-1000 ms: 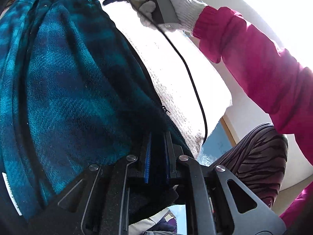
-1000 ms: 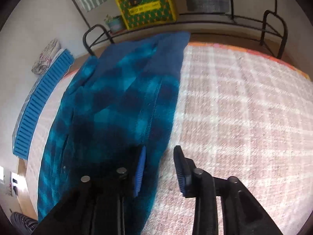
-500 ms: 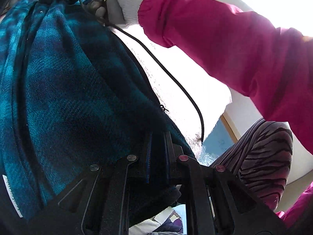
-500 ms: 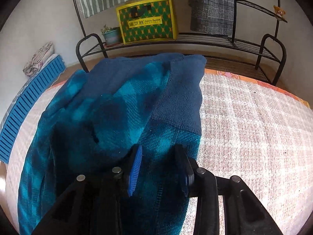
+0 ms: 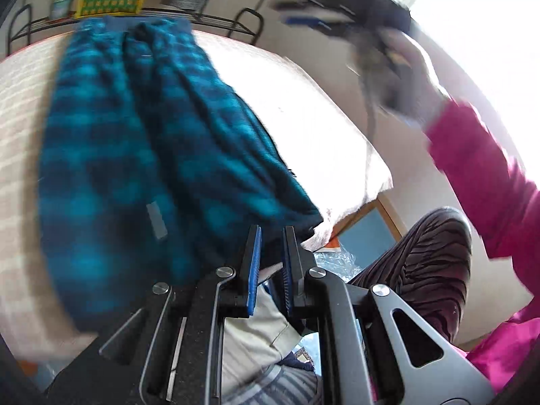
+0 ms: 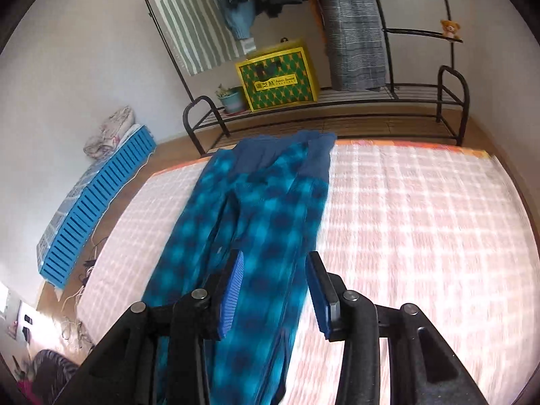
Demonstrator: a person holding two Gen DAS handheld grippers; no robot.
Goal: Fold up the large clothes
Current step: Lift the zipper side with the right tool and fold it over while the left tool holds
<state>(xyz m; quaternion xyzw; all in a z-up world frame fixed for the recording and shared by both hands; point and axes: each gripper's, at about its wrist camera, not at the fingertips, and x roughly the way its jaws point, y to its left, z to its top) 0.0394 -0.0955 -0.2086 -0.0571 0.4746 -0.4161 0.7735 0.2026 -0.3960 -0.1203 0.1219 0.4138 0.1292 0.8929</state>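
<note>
A blue-and-teal plaid garment point(image 6: 266, 216) lies lengthwise on the bed, its plain blue waistband at the far end; it also shows in the left wrist view point(image 5: 141, 155). My left gripper point(image 5: 271, 233) is at the near hem, its jaws a narrow slit apart with dark cloth in the slit at the tips. My right gripper point(image 6: 275, 258) hangs well above the middle of the garment. Its jaws are opening and nothing is between them. In the left wrist view the right-hand tool is a blur at the upper right, carried by a gloved hand with a pink sleeve point(image 5: 479, 175).
The bed has a pink checked cover point(image 6: 422, 236). Behind it stands a black clothes rack point(image 6: 452, 94) with hanging clothes and a yellow-green bag point(image 6: 276, 77). A blue slatted crate point(image 6: 98, 202) lies on the floor at the left. The person's striped trouser leg point(image 5: 422, 270) is by the bed's near corner.
Both grippers have drawn back and risen, so the whole garment now shows. The right gripper has left the far waistband end and its jaws stand wider. The pink sleeve has swung up to the right.
</note>
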